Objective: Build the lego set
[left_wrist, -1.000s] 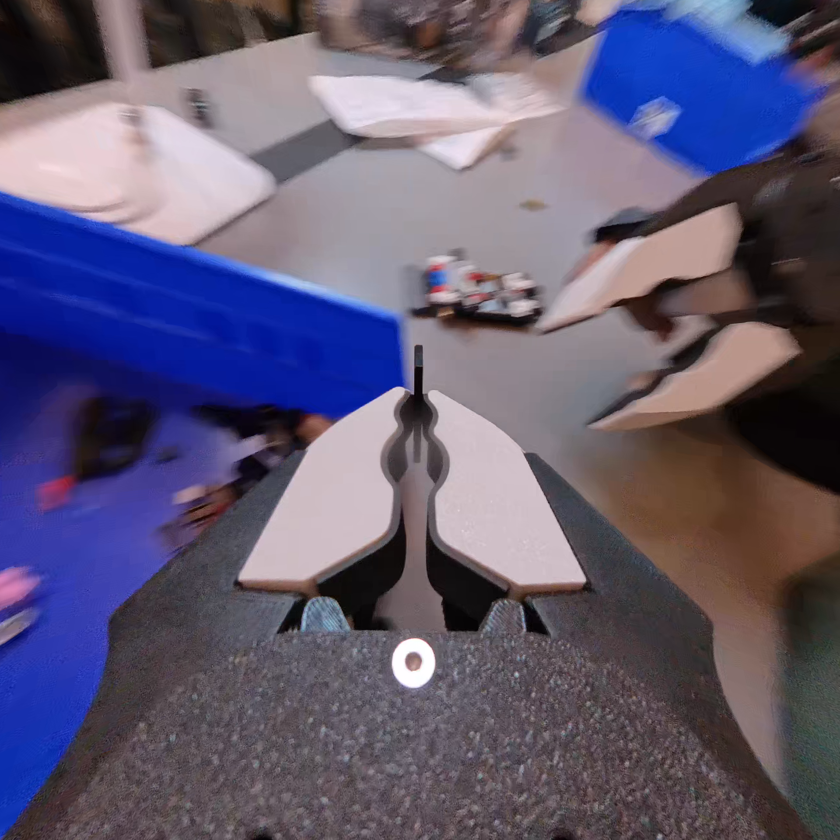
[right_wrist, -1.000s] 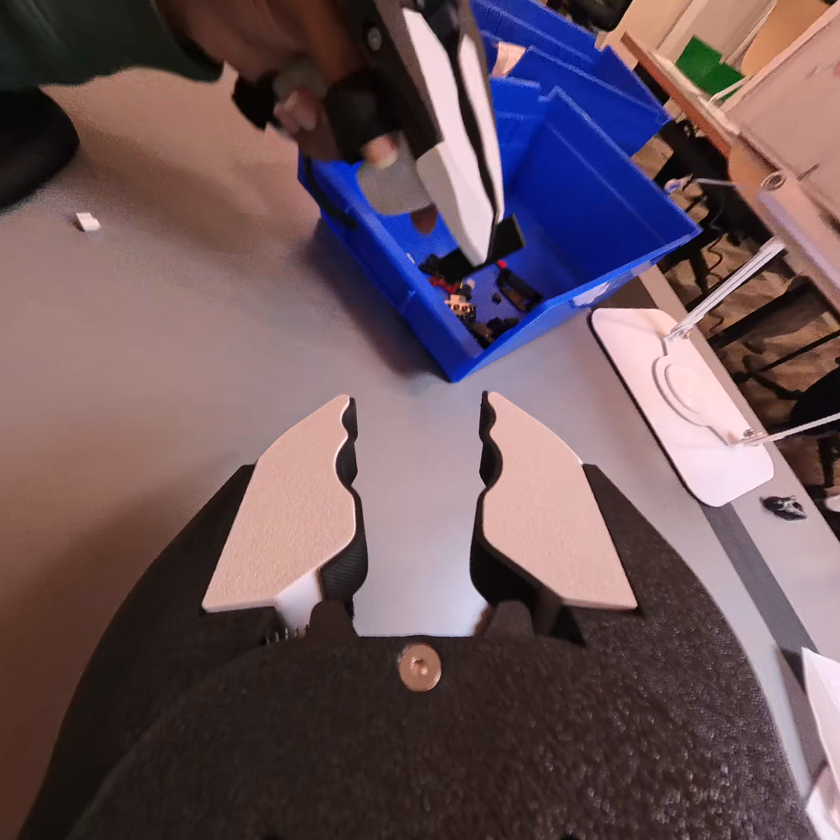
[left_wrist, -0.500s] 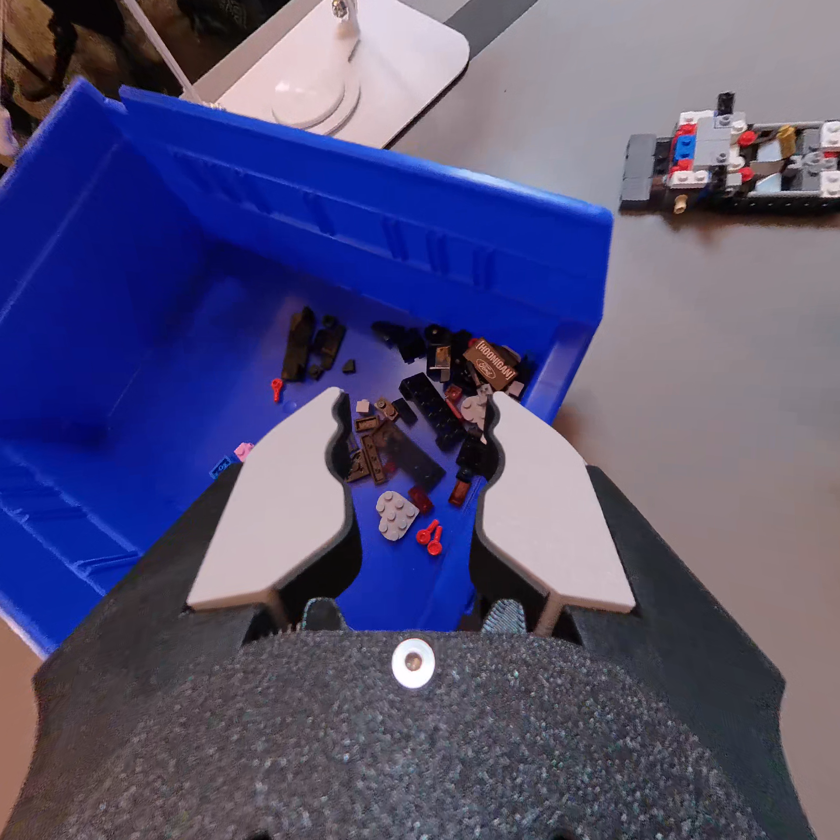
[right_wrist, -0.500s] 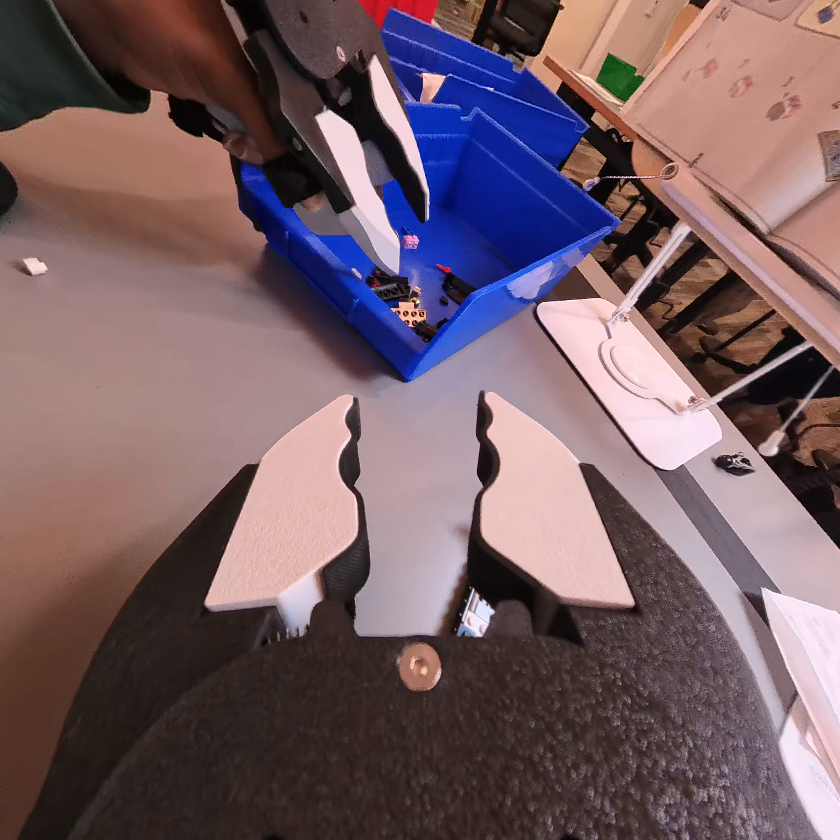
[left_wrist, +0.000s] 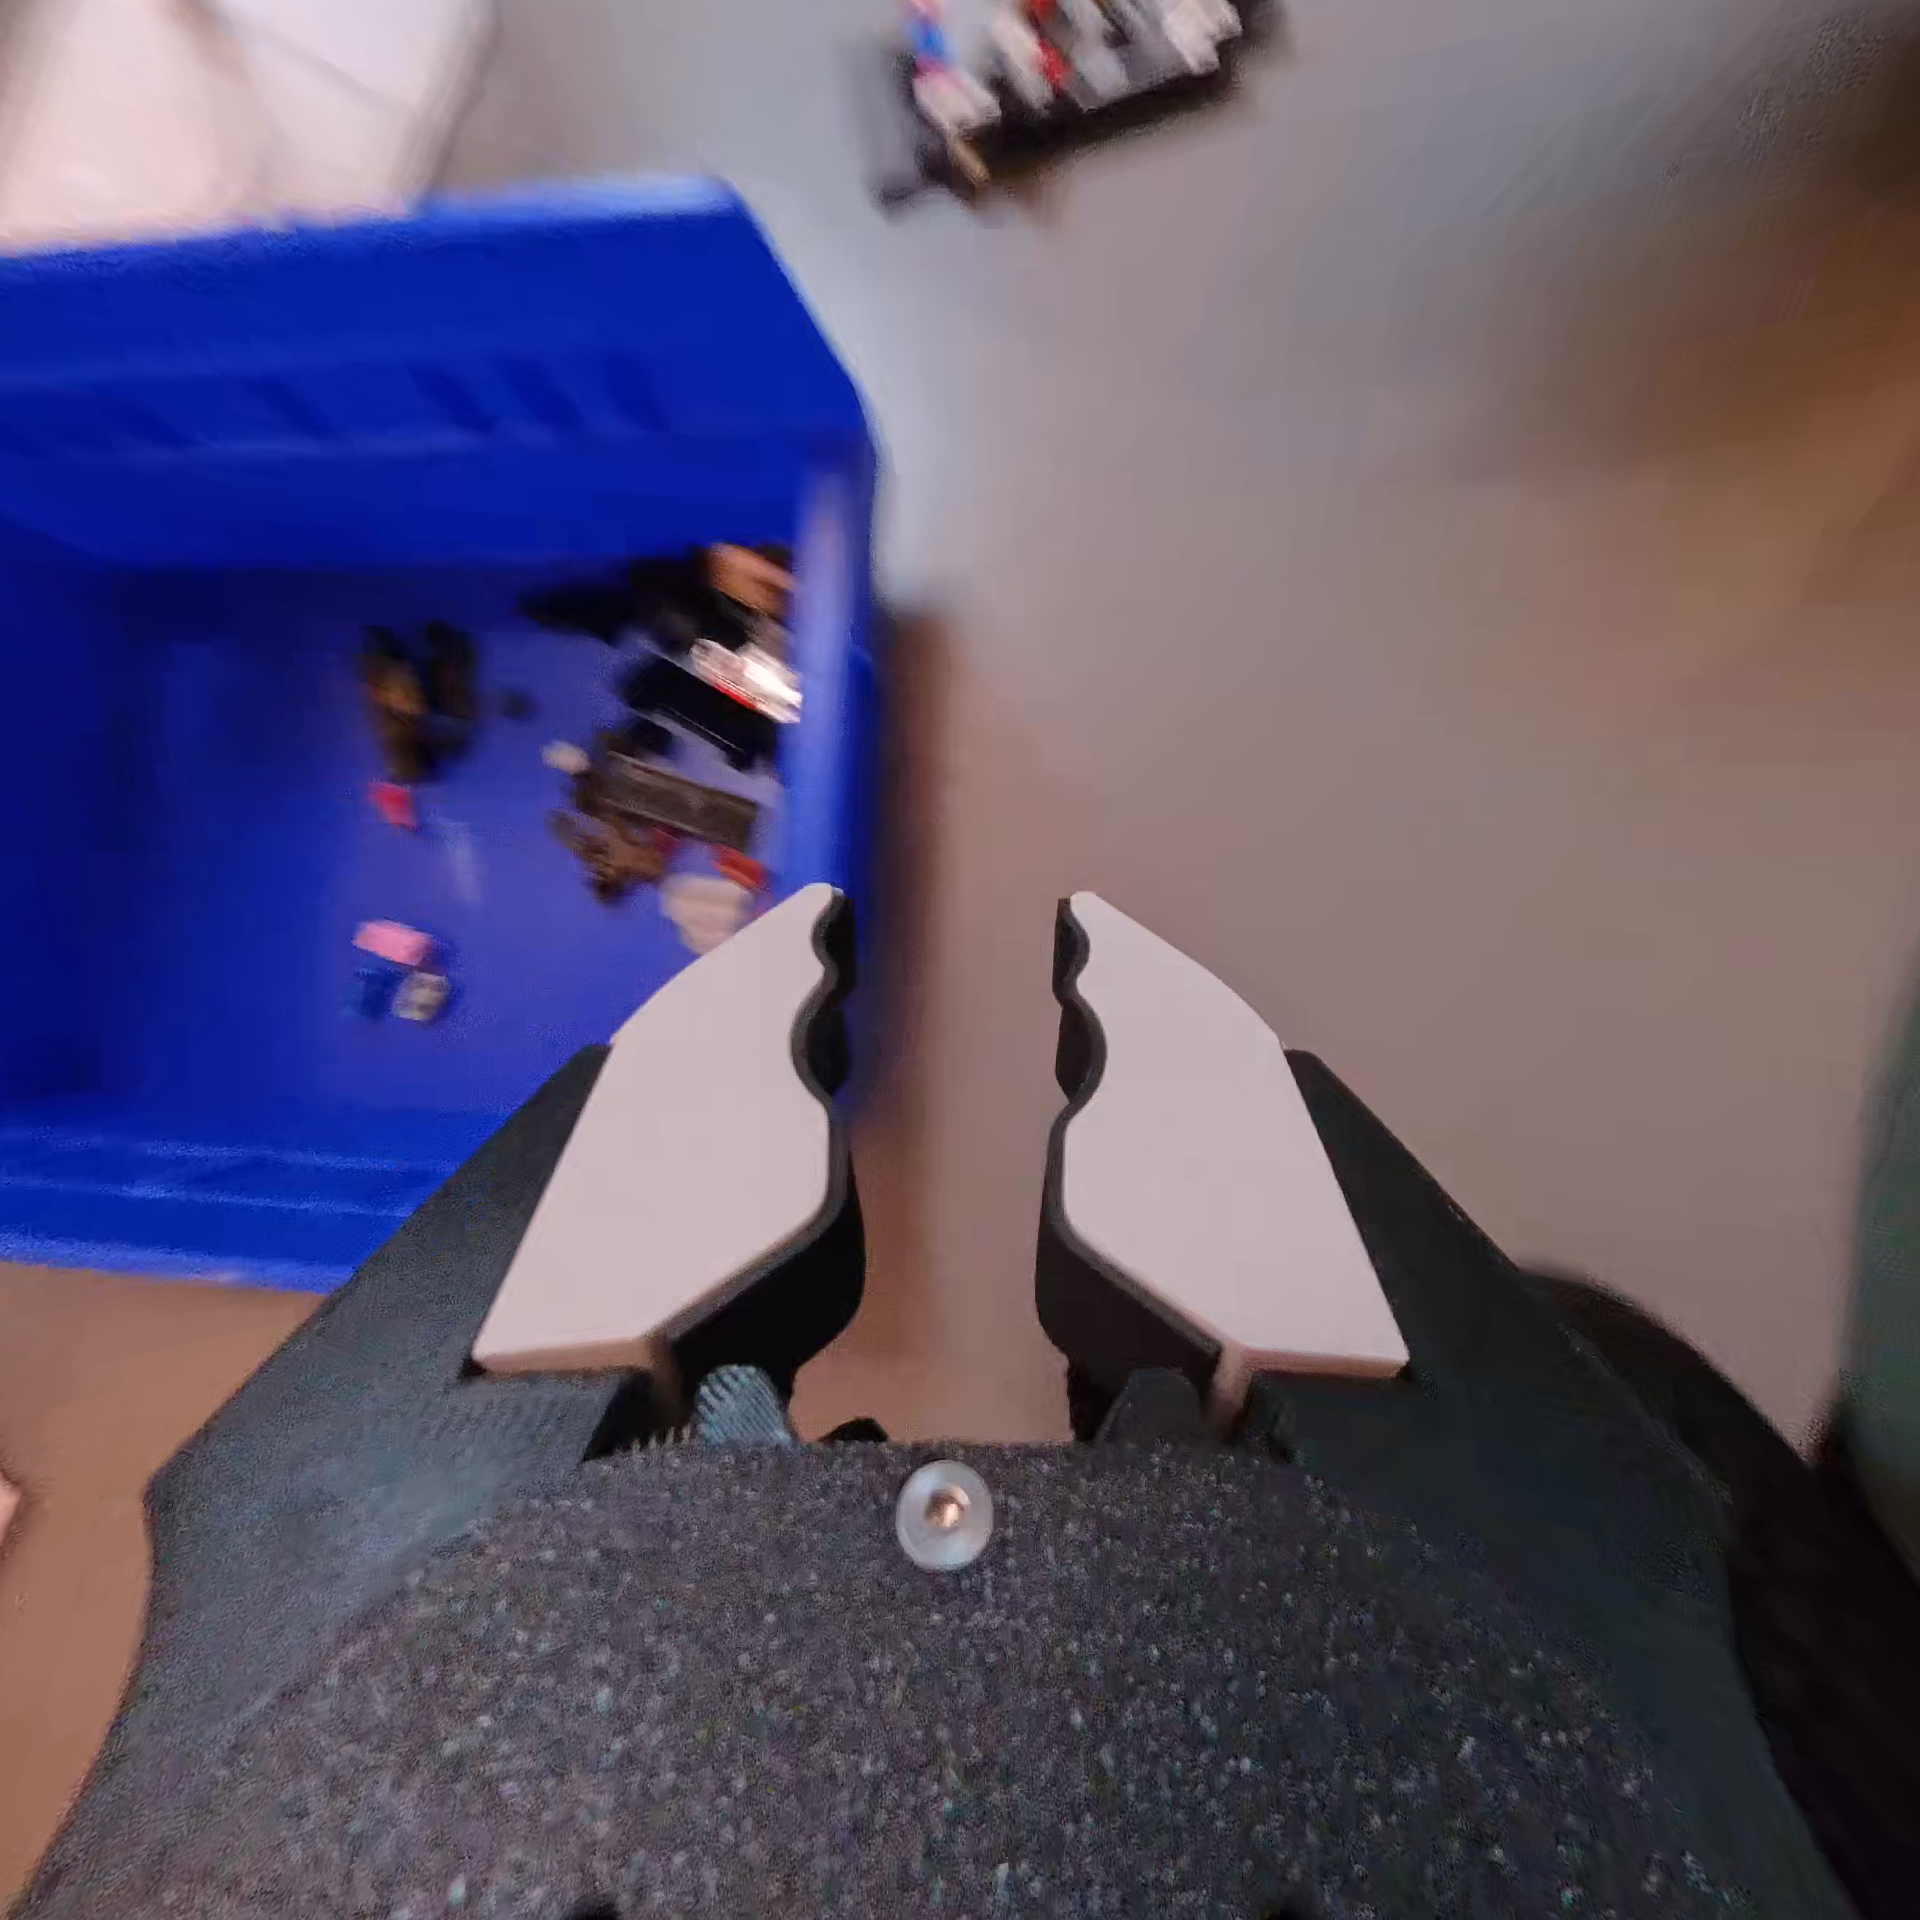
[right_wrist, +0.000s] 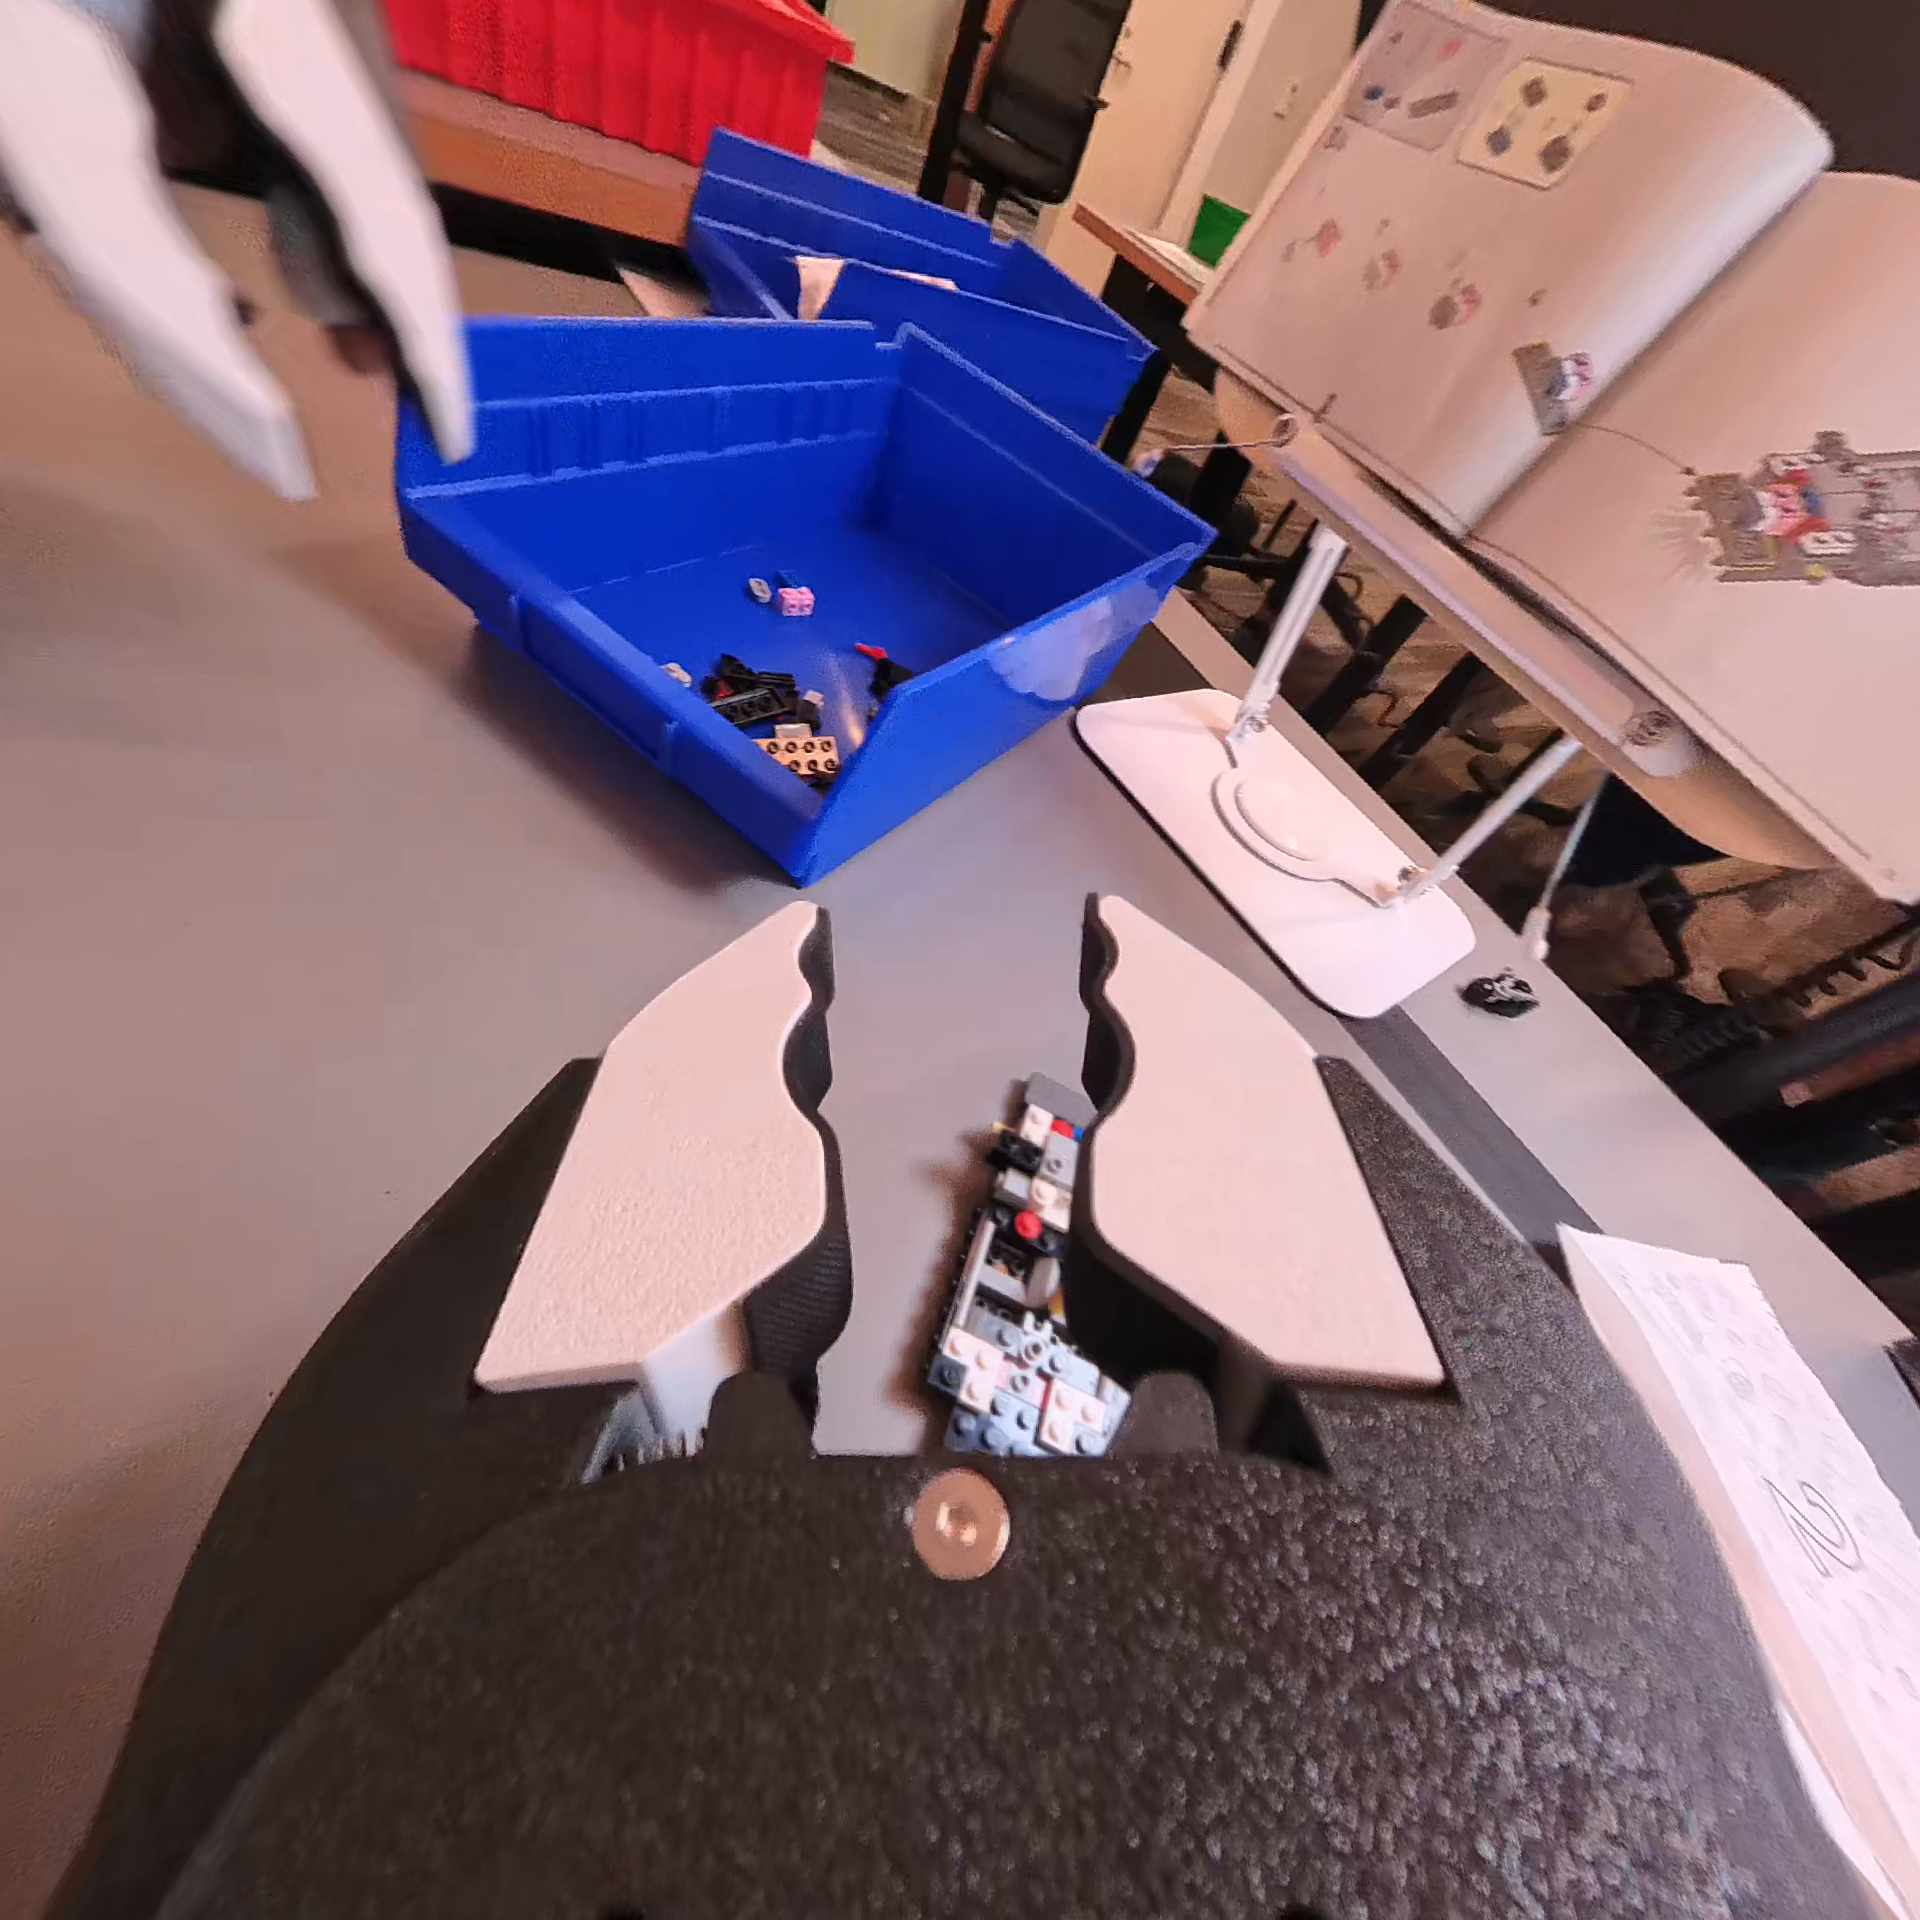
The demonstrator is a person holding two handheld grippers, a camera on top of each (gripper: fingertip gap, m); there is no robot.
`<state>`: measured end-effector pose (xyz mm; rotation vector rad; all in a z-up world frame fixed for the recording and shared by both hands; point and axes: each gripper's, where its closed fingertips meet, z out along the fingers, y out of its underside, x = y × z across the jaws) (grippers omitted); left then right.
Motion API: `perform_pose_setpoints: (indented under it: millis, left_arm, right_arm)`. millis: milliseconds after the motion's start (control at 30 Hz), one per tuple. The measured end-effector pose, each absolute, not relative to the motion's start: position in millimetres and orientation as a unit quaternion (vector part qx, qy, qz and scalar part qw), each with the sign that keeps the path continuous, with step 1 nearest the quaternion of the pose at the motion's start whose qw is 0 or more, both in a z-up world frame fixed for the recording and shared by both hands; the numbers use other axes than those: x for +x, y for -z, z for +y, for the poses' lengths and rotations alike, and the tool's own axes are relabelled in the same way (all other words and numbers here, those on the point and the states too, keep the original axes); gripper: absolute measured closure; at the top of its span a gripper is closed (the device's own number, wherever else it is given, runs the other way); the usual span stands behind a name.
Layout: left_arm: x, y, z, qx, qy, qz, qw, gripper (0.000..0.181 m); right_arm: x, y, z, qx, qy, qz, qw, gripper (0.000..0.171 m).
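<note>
Brick model (right_wrist: 1023, 1288) seen lying flat on grey table (right_wrist: 260, 883), between open fingers of right tongs (right_wrist: 956, 914), untouched as far as can be told; nothing held. Blue bin (right_wrist: 997, 665) placed farther ahead, loose bricks (right_wrist: 769, 717) gathered in its near corner. Left tongs (left_wrist: 948, 914) spread wide and empty, held above table just beside bin wall (left_wrist: 831, 644); view blurred. White stand base (right_wrist: 1340, 914) noted right of bin

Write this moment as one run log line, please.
left gripper: open, empty, beside blue bin | right gripper: open, above brick model | loose bricks: in bin
</note>
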<state>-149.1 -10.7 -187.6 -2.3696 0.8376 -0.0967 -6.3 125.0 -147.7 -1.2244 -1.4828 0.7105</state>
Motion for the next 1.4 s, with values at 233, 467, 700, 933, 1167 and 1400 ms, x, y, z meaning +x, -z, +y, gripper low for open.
perform_pose_setpoints:
  millis: [233, 467, 700, 933, 1167, 1400]
  left_arm:
    - [-127.1, 260.8, -121.0, -0.893, 0.122, 0.421, 0.103, 0.154]
    - [-118.9, 281.0, -131.8, -0.907, 0.119, 0.391, 0.105, 0.164]
    - [-127.5, 243.8, -71.7, -0.902, 0.046, 0.353, 0.243, 0.173]
    - [-178.6, 181.9, 45.3, -0.893, -0.116, 0.186, 0.394, 0.173]
    - [-170.0, 221.5, 70.5, -0.926, -0.093, 0.181, 0.318, 0.141]
    - [-161.4, 226.0, 72.7, -0.924, -0.054, 0.196, 0.324, 0.129]
  right_arm:
    - [7.0, 141.9, 142.5, -0.528, -0.281, -0.598, 0.534, 0.128]
    - [13.1, 146.5, 159.7, -0.551, -0.258, -0.583, 0.539, 0.13]
    - [18.9, 153.1, 167.3, -0.569, -0.251, -0.583, 0.523, 0.13]
    - [44.8, 167.0, 199.6, -0.633, -0.208, -0.557, 0.496, 0.128]
    - [56.3, 190.5, 210.0, -0.662, -0.197, -0.557, 0.461, 0.128]
    - [53.2, 199.6, 208.4, -0.661, -0.192, -0.567, 0.453, 0.129]
